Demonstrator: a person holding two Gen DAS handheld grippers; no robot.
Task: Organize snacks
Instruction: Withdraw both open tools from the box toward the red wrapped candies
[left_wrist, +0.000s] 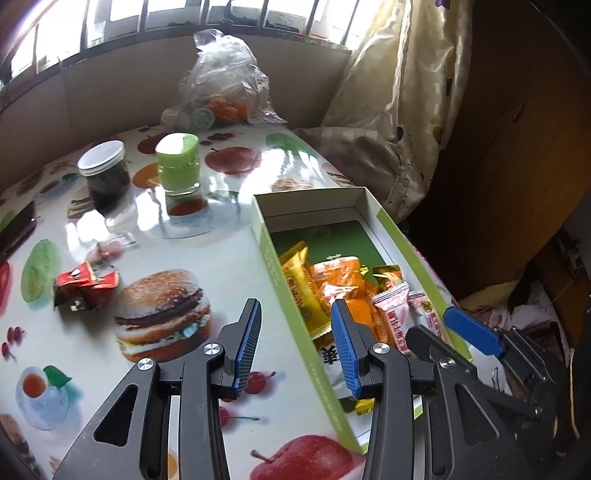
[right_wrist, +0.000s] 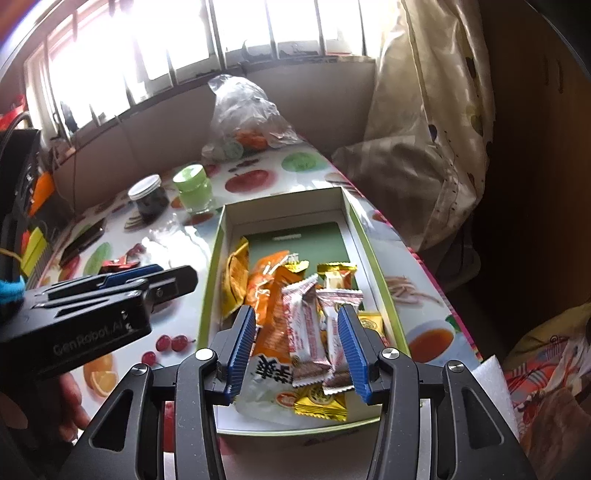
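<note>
An open green-and-white box (left_wrist: 266, 236) (right_wrist: 218, 236) lies on the table's right side. It holds several wrapped snacks: a yellow packet (right_wrist: 236, 280), an orange one (right_wrist: 273, 295), pink-white bars (right_wrist: 303, 332) and gold packets (right_wrist: 334, 275). My right gripper (right_wrist: 297, 339) hangs open just above the pile with nothing clamped; in the left wrist view the right gripper (left_wrist: 432, 323) sits over the box's near right corner. My left gripper (left_wrist: 297, 332) is open and empty, straddling the box's left wall. Red snack packets (left_wrist: 86, 286) (right_wrist: 120, 262) lie loose on the table, left of the box.
A dark jar with a white lid (left_wrist: 103, 173) and a green-lidded jar (left_wrist: 179, 166) stand behind the box. A clear plastic bag (left_wrist: 221, 81) sits at the back. A dark flat object (left_wrist: 14, 229) lies at the left edge. A curtain (left_wrist: 391, 110) hangs on the right.
</note>
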